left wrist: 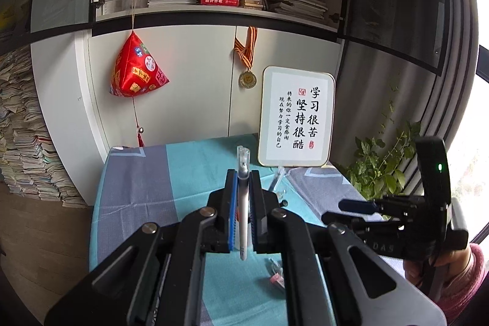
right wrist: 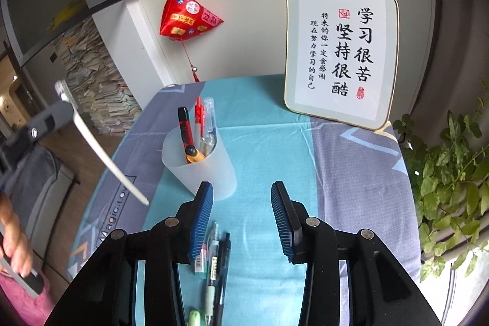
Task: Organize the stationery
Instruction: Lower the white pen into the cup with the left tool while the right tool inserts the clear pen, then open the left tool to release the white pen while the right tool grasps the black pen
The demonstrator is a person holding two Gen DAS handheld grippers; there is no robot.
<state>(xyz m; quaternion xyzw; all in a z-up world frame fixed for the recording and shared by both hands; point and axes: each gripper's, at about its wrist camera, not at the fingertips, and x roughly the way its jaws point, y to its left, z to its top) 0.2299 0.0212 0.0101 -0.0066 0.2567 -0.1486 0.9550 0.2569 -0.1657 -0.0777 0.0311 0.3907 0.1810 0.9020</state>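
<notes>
A: Left gripper (left wrist: 243, 203) has its jaws clamped tight on a white pen (left wrist: 243, 222) — slim, smooth plastic barrel, clear cap end sticking up past the ribbed blue pads, tip hanging below them.

B: And from the right wrist camera that same pen (right wrist: 104, 156) slants in the air, off to the left of the pen cup (right wrist: 200, 165) and above the tablecloth (right wrist: 269, 142), not yet over the rim.

A: So the step in hand, I'd say, is carrying this one to the cup. The cup is frosted, translucent, a tapered tumbler — already holding a red-and-black utility knife (right wrist: 186, 133), a red pen and a couple of clear ones.

B: Right gripper (right wrist: 241, 216)?

A: Jaws partly apart, nothing between the pads. It hangs over the loose pens (right wrist: 215, 261) lying flat on the cloth — a black gel pen, a pale green-grip one, something pink beside them.

B: Next move, then?

A: Likely bring the white pen over the cup's mouth, tip down, and let go. The opening is crowded on its far side, so the near side looks the easier drop.

B: Cloth is soft, teal and grey blocks. Behind it stands a framed calligraphy sign (right wrist: 340, 51), rounded corners, gold edge.
</notes>
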